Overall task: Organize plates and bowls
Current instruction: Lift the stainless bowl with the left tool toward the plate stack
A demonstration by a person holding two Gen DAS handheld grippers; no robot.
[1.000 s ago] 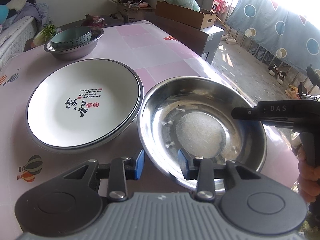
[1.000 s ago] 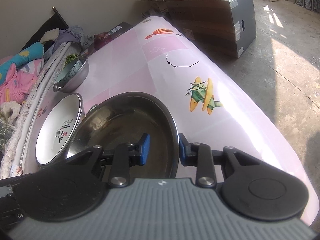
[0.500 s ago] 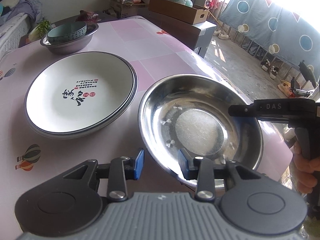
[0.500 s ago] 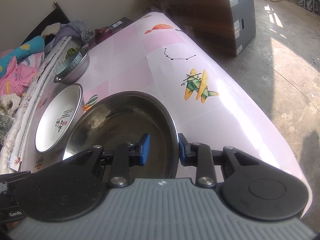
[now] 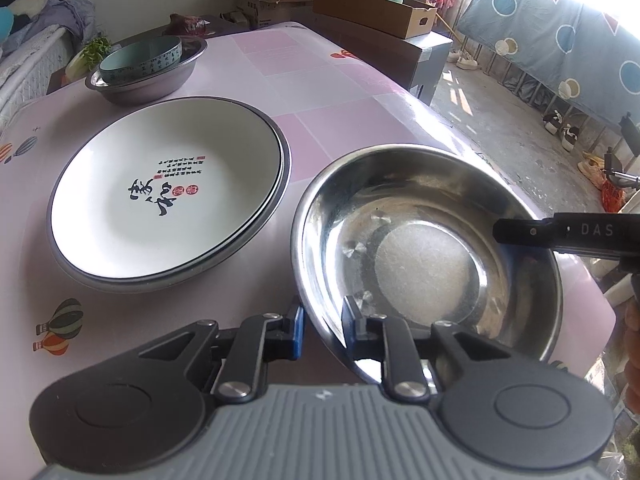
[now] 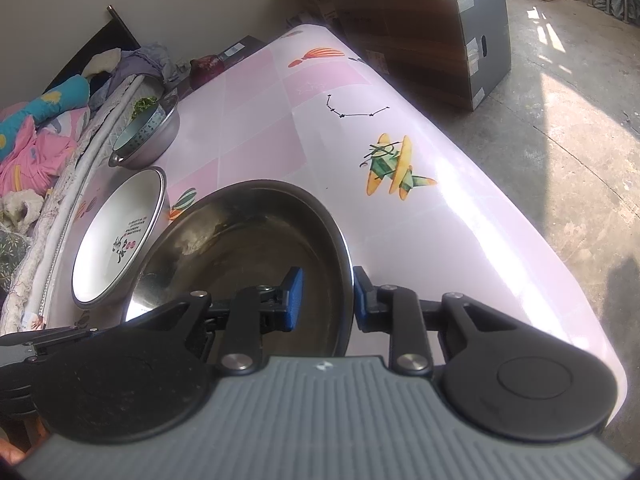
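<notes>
Since a second ago your left gripper (image 5: 322, 326) has been closing: its jaws have just drawn in on the near rim of the steel basin (image 5: 424, 248), and both blue pads now sit against that rim, one outside the wall and one inside. The basin itself lies where it did, near the table's right edge.

From your left wrist view, the basin sits on the pink table (image 5: 328, 92) just right of the white plate (image 5: 168, 192), their rims close but apart. The plate carries black brush characters and lies on a second plate whose rim shows beneath it. Farther back on the left a teal bowl (image 5: 140, 58) rests inside another steel bowl (image 5: 148, 80). Your right gripper reaches in from the right over the basin's far rim, with your hand (image 5: 632, 360) at the frame edge.

From your right wrist view, your right gripper (image 6: 326, 298) straddles the basin's (image 6: 240, 248) rim, narrow: one pad inside the wall, one outside. The outer pad meets the rim, but a small gap seems to remain at the inner pad, so I cannot tell whether you truly have it clamped. The white plate (image 6: 120, 236) lies left of the basin, and the nested bowls (image 6: 148, 136) stand beyond it near the bedding. A cardboard box (image 6: 432, 40) stands on the floor past the table's far corner.
</notes>
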